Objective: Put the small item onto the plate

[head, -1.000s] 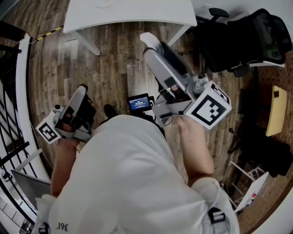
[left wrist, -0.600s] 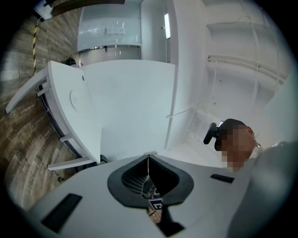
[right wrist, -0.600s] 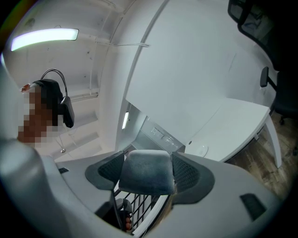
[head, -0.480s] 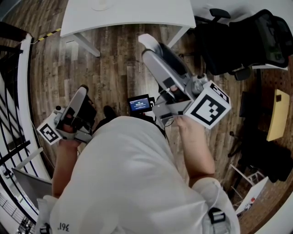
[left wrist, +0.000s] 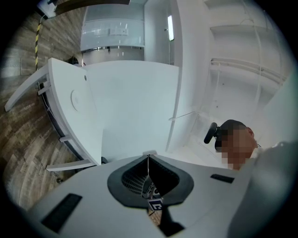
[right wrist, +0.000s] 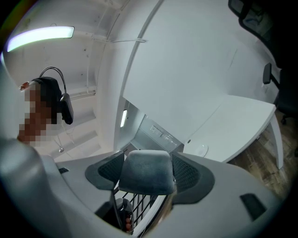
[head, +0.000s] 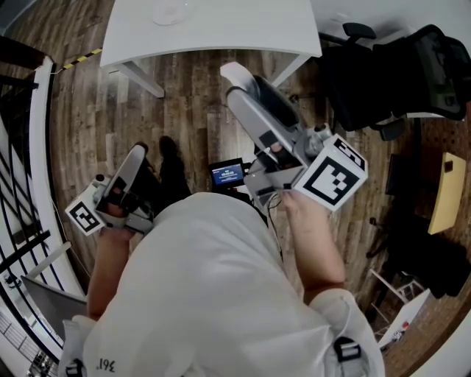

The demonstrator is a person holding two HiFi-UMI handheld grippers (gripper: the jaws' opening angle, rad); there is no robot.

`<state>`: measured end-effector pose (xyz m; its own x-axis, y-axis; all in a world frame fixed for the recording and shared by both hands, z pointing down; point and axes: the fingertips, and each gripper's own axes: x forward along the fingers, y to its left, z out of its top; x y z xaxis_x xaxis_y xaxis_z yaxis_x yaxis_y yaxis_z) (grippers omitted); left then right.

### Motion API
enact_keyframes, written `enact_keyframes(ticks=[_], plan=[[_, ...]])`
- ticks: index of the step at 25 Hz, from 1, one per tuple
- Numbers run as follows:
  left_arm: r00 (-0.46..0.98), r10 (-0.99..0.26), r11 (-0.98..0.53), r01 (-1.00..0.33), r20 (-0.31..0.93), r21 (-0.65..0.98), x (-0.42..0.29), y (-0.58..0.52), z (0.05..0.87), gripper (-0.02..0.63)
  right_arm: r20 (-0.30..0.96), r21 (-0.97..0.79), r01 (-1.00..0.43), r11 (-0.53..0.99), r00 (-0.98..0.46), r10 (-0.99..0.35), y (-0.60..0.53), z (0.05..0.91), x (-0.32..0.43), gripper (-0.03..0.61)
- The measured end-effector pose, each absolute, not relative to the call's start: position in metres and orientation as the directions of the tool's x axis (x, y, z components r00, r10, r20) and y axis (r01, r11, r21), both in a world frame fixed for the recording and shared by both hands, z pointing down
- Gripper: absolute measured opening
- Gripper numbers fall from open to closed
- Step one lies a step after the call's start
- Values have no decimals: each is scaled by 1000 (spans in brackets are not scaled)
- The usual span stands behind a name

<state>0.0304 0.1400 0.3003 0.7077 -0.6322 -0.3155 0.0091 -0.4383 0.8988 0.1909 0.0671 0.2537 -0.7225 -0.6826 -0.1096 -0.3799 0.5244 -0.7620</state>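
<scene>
A clear round plate (head: pixel 169 11) rests on the white table (head: pixel 243 26) at the top of the head view; it shows faintly in the left gripper view as plate (left wrist: pixel 77 100) and small and far off in the right gripper view as plate (right wrist: pixel 201 149). My right gripper (head: pixel 237 74) points toward the table's front edge, shut on a small grey block (right wrist: pixel 146 171) that fills the gap between its pads. Low at the left over the wooden floor, my left gripper (head: pixel 136 152) is shut, pads pressed together on nothing (left wrist: pixel 148 160).
The person's white-shirted body fills the lower head view. A small lit screen (head: pixel 227 174) hangs at the chest. A black office chair (head: pixel 390 74) stands right of the table. A black railing (head: pixel 18 221) runs along the left. Wood floor (head: pixel 184 96) lies before the table.
The table and plate have come slightly nearer in the head view. Both grippers keep their poses, the left one drifting a little down and right.
</scene>
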Motion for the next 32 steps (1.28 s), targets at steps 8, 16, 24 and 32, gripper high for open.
enact_keyframes(ticks=[8,16,24,32], plan=[[745,-579,-442,53,-330,895,-27,48,307,6,-51,-747,-474,466,-658,-751,-11,269,145,325],[788,-519,-432,92,-331,897,-107,-49,299,6,-5,-724,-547,420,-605,-796,-103,265,68,325],[812,-488,-410,110,-320,905,-162,-107,301,6,43,-690,-622,370,-546,-837,-162,270,25,325],[809,-500,-396,105,-310,912,-159,-129,306,6,209,-556,-769,315,-496,-843,-206,325,36,325]])
